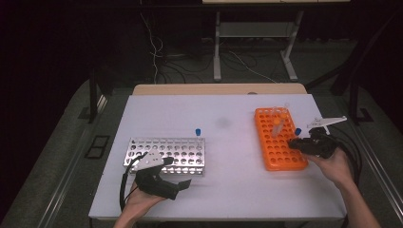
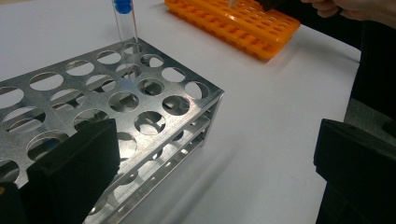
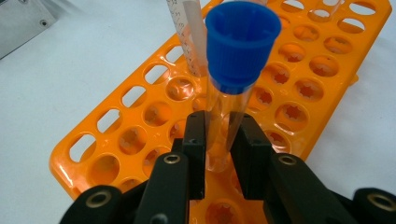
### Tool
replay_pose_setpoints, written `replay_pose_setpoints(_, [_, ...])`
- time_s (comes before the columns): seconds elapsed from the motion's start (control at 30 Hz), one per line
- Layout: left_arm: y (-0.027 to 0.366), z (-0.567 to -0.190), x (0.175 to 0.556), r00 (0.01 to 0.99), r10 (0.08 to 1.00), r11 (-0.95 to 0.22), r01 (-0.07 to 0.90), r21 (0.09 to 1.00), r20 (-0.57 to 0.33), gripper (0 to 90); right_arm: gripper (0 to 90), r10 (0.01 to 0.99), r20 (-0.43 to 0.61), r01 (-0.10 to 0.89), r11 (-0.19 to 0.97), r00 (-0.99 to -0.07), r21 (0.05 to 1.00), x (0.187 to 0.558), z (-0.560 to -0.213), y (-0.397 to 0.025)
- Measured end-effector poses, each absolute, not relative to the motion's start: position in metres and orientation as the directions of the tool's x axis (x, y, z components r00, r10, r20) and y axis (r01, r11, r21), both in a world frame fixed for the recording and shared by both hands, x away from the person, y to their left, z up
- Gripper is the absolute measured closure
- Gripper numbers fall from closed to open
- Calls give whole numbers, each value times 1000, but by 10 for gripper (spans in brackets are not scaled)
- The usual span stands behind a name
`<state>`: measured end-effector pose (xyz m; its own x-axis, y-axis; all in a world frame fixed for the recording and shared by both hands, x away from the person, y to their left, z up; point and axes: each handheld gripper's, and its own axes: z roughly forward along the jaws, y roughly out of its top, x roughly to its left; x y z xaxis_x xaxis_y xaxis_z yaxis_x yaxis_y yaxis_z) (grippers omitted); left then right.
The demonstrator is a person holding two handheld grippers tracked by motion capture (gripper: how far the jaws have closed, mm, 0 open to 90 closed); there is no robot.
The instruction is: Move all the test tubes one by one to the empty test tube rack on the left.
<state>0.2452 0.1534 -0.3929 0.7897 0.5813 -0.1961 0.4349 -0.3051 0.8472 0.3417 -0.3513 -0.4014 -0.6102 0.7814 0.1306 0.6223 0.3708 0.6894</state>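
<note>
A clear tube with a blue cap [image 3: 240, 46] stands upright between the jaws of my right gripper [image 3: 223, 149], which is shut on its lower body just above the orange rack [image 3: 140, 135]. In the high view this right gripper [image 1: 295, 141] sits at the orange rack's [image 1: 280, 156] right edge, with the blue cap [image 1: 298, 131] above it. My left gripper [image 1: 178, 172] is open at the front right corner of the metal rack [image 1: 166, 154]. Its jaws stand wide apart with nothing between them [image 2: 210, 163]. Another blue-capped tube [image 2: 123, 18] stands in the metal rack's [image 2: 140, 102] far corner.
A graduated clear tube [image 3: 189, 37] leans in the orange rack just behind the held one, also seen from above [image 1: 278, 124]. The white tabletop [image 1: 228, 142] lies between the two racks. Cables trail from both grippers toward the table's front edge.
</note>
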Motion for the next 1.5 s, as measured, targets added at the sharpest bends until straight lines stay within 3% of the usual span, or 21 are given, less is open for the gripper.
replay_pose_setpoints(0.77, [153, -390, 246, 794, 576, -316, 436, 843, -195, 0, 762, 757, 121, 580, 377, -643, 722, 333, -362, -352])
replay_pose_setpoints(1.5, [146, -373, 253, 820, 542, -354, 420, 836, -182, 0, 761, 617, 133, 492, 458, -775, 741, 315, -317, -307])
